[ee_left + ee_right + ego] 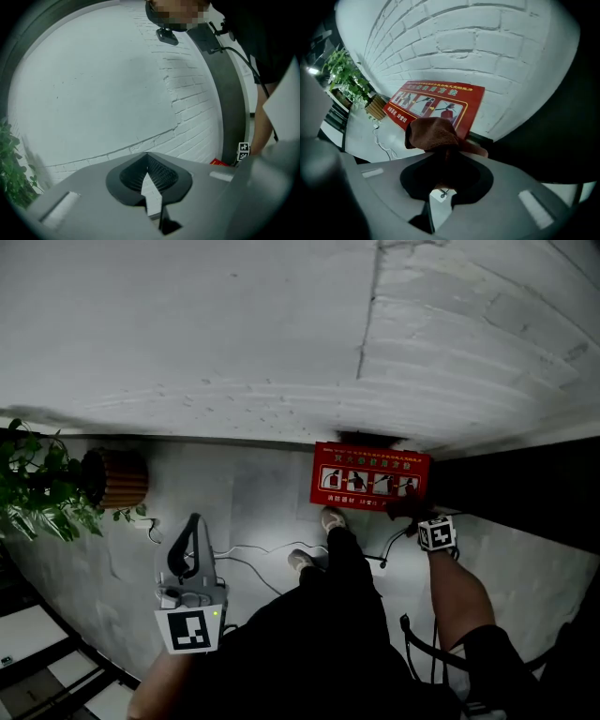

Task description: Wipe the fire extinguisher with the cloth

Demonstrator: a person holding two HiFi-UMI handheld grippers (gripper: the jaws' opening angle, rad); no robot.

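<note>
Red fire extinguisher box (pixel 370 476), pictogram front, on the floor against the white brick wall (pixel 234 334); its inside is not visible, so no extinguisher can be made out. Slatted planter (pixel 117 478) holding a leafy plant (pixel 37 484), partly cut off at the left edge. Right tongs (pixel 443 159) pinching a brown cloth (pixel 432 133), just in front of the box; its tips are hidden by the cloth. Left tongs (pixel 194 531) pressed together, empty, well apart from the box.
</note>
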